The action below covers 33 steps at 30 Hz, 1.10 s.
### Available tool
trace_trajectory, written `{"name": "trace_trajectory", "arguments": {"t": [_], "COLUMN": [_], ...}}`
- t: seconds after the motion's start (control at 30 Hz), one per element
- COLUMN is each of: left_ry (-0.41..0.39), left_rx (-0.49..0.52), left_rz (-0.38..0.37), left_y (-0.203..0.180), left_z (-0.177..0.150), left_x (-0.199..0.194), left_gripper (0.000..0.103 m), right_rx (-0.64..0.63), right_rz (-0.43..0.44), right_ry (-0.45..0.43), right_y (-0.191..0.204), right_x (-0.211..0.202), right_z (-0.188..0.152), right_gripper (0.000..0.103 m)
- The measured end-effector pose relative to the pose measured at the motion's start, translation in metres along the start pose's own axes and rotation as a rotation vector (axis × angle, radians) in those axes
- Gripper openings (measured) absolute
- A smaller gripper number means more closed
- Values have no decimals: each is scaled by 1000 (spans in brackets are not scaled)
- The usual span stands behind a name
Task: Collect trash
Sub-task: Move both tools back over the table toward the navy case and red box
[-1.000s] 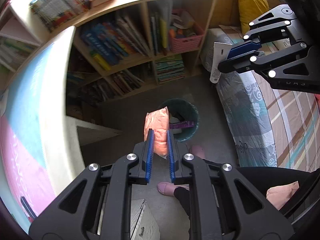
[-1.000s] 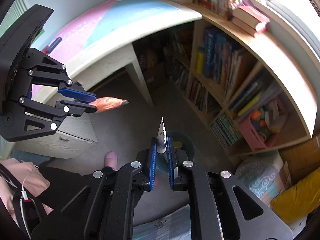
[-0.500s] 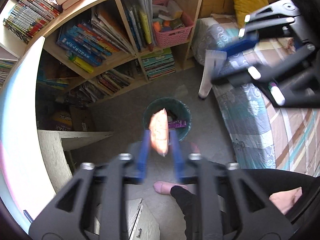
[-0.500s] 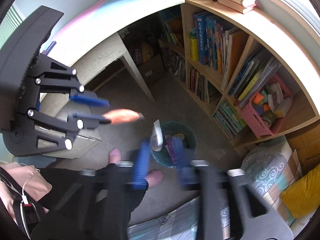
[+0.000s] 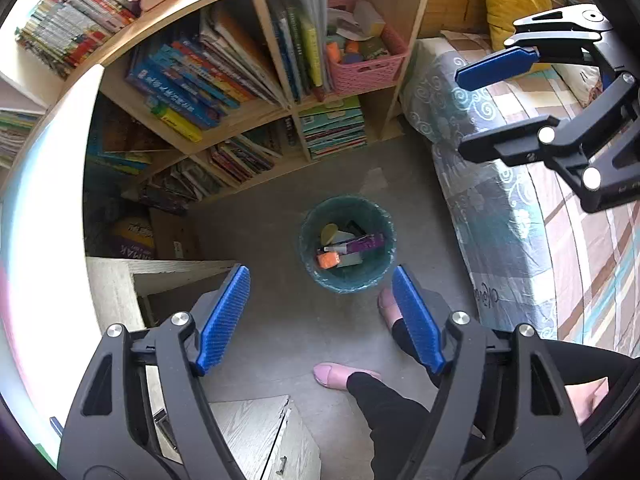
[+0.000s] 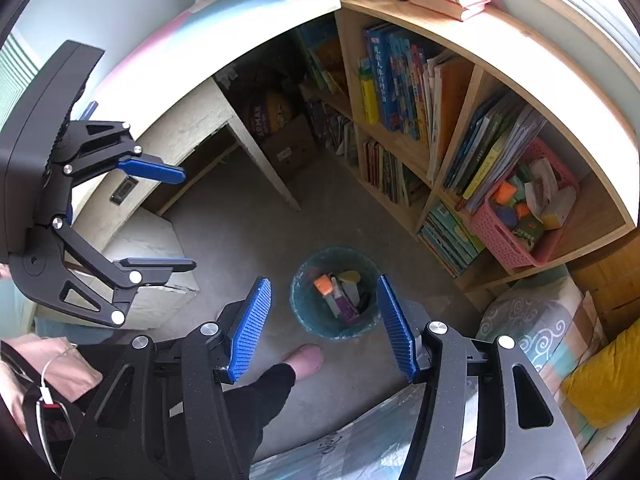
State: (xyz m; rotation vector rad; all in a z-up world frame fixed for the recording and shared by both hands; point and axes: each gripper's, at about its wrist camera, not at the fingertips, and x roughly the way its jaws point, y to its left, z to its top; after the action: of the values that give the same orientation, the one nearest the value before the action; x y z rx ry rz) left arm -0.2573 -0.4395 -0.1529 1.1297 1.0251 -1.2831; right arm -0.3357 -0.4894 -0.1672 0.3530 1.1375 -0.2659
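A round teal trash bin stands on the grey floor; it also shows in the right wrist view. Inside lie an orange packet, a white tube, a purple wrapper and other scraps. My left gripper is open and empty, high above the bin. My right gripper is open and empty above the bin too. The right gripper shows at the upper right of the left wrist view; the left gripper shows at the left of the right wrist view.
A wooden bookshelf full of books holds a pink basket. A bed with a patterned cover is to the right, a desk and drawer unit to the left. The person's feet in pink slippers are near the bin.
Both grippers opened. The orange packet dropped from the left one and the white tube from the right one into the bin.
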Motion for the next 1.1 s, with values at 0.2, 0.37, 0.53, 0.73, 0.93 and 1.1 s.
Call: {"name": "trace_trajectory", "arguments": {"t": [0.2, 0.37, 0.53, 0.73, 0.93, 1.1], "left_ry": [-15, -34, -43, -60, -64, -50], "left_rx": [-35, -65, -114, -228, -349, -475], "left_rz": [18, 42, 67, 107, 170, 239], "left_y": [16, 30, 49, 84, 127, 170], "left_z": [-10, -22, -39, -74, -129, -186], "left_x": [-11, -24, -37, -57, -77, -94], "left_gripper": [81, 85, 88, 96, 96, 96], "right_rx": [-24, -50, -95, -194, -288, -422], "right_rz": [-3, -8, 8, 3, 78, 99], "right_ry": [-15, -34, -57, -58, -63, -44], "right_y": [10, 21, 41, 82, 130, 185], "right_x": [-1, -4, -6, 0, 8, 20], "right_z": [12, 28, 45, 69, 100, 131], "right_gripper": [73, 83, 89, 90, 90, 90]}}
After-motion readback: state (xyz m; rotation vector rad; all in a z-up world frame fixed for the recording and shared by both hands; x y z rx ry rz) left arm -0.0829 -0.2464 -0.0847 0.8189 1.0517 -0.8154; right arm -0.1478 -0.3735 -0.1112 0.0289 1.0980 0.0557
